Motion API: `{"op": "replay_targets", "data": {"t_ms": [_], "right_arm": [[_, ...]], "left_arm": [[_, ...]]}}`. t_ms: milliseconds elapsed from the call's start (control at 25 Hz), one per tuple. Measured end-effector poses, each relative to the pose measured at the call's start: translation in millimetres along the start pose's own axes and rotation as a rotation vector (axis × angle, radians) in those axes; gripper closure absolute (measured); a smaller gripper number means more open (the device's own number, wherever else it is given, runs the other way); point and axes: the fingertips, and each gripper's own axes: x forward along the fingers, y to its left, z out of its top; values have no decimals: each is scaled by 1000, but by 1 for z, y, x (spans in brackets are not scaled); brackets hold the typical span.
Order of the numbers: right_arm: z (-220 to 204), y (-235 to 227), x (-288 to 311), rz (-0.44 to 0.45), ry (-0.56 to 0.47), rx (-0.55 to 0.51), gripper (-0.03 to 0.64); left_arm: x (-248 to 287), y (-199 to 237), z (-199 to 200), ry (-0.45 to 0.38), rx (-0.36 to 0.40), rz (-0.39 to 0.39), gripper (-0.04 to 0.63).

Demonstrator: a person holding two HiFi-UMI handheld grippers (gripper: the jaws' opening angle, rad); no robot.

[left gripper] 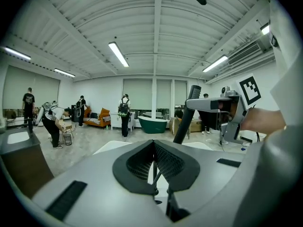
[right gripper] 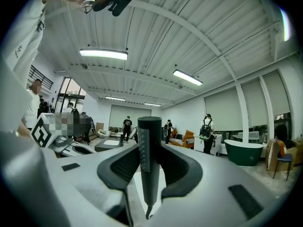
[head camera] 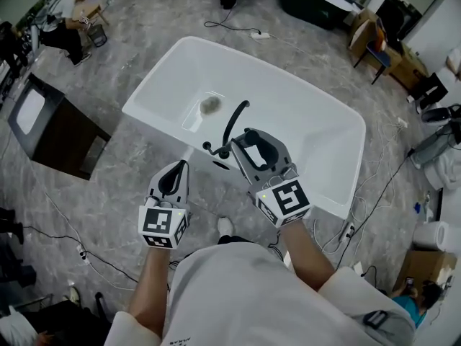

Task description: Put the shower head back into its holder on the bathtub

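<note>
The grey marbled floor (head camera: 108,200) is carrying the white bathtub (head camera: 310,121); a dark cabinet (head camera: 61,132) is standing near the tub's left end; black cables (head camera: 229,26) and a power strip (head camera: 261,35) are lying beyond the tub; a cardboard box (head camera: 425,265) is sitting at lower right.

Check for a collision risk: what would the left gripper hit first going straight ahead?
Probably the white bathtub's near rim, just left of the black faucet; depth is unclear.

Forearms (head camera: 306,254) reach forward together, left claw (head camera: 180,167) shut empty, right claw (head camera: 248,141) clamping the shower head (right gripper: 149,155).
</note>
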Motion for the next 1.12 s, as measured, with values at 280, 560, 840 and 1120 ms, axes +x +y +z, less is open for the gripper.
{"op": "replay_targets", "data": {"t_ms": [280,560,840,1120], "right_arm": [[-16,-21,21,38,24,14,472],[-35,-24,38,64,58,27,472],[-51,-21,52,73,97,30,472],[-65,-26,70,39,134,53,472]], "left_arm": [[26,5,3,7,-11,34,583],[31,19,-6,27,-27,69,583],[35,38,-13,40,-45,86,583],[57,56,-16,56,-48,36,583]]}}
